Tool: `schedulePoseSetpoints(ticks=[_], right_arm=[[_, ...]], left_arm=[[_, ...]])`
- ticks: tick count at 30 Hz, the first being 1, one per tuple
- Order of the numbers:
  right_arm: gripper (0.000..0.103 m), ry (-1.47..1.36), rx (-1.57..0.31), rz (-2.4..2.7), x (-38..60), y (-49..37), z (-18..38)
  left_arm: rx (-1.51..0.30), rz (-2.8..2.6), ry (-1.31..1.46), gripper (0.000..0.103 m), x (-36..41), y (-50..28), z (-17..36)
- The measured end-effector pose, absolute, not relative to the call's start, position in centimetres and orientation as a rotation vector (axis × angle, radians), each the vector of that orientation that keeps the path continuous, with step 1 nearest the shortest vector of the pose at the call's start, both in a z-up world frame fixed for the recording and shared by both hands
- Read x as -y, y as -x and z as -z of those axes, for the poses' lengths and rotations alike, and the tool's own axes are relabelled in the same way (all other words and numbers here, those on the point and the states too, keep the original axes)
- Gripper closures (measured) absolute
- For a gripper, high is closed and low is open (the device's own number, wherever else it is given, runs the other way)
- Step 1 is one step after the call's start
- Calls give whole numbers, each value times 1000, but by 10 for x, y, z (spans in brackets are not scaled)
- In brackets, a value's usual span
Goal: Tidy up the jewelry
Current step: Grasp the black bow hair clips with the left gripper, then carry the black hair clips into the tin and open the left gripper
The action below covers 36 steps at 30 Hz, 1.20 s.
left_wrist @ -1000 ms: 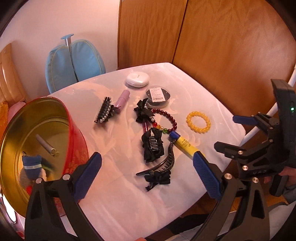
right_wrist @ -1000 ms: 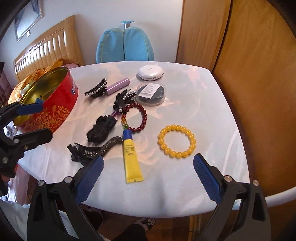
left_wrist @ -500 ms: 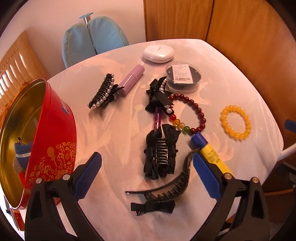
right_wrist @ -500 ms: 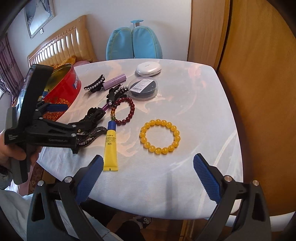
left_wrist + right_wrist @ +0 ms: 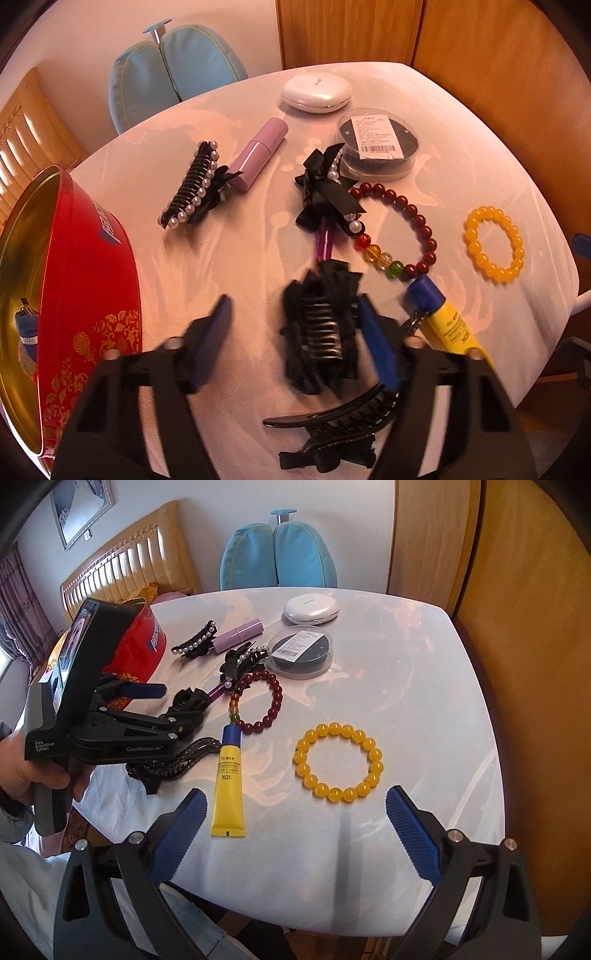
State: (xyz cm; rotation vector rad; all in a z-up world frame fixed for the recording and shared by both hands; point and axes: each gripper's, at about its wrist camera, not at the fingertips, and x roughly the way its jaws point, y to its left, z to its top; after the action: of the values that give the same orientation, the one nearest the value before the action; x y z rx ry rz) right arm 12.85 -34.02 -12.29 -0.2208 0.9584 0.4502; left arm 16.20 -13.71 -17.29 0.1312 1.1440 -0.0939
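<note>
Left gripper (image 5: 295, 343) fingers closing around black bow clip (image 5: 320, 328) near bench (image 5: 480, 147) front edge, not yet pinching; risking snagging comb clip (image 5: 332, 424). Right gripper (image 5: 295, 830) fingers gaping, empty.

Black gripper frames, blue ribbed fingers (image 5: 412, 834), silver screws.

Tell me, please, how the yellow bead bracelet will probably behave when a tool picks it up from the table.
The yellow bead bracelet is a ring of separate round beads, so it will probably sag and hang floppy from one side. The beads look smooth and glossy, so the pads may slip off them. If pushed, it would likely slide on the shiny table and lose its round shape.
</note>
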Motion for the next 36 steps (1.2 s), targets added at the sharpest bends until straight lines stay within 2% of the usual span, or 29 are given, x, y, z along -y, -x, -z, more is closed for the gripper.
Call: schedulePoseSetpoints(ticks=[3, 5, 13, 23, 29, 36], right_arm=[[5, 214, -957, -445, 341, -130, 122], [5, 211, -953, -446, 341, -130, 121], [5, 196, -908, -494, 332, -127, 111], [5, 148, -767, -680, 268, -129, 70], [4, 242, -697, -768, 186, -135, 44], [4, 324, -727, -839, 77, -147, 59]], left_arm=[[-1158, 120, -136, 67, 137, -159, 173], [-1142, 133, -108, 68, 135, -155, 166], [-989, 107, -29, 68, 113, -135, 97], [-861, -73, 29, 68, 28, -90, 37], [-907, -148, 40, 68, -55, -94, 54], [-999, -129, 38, 68, -140, -126, 94]])
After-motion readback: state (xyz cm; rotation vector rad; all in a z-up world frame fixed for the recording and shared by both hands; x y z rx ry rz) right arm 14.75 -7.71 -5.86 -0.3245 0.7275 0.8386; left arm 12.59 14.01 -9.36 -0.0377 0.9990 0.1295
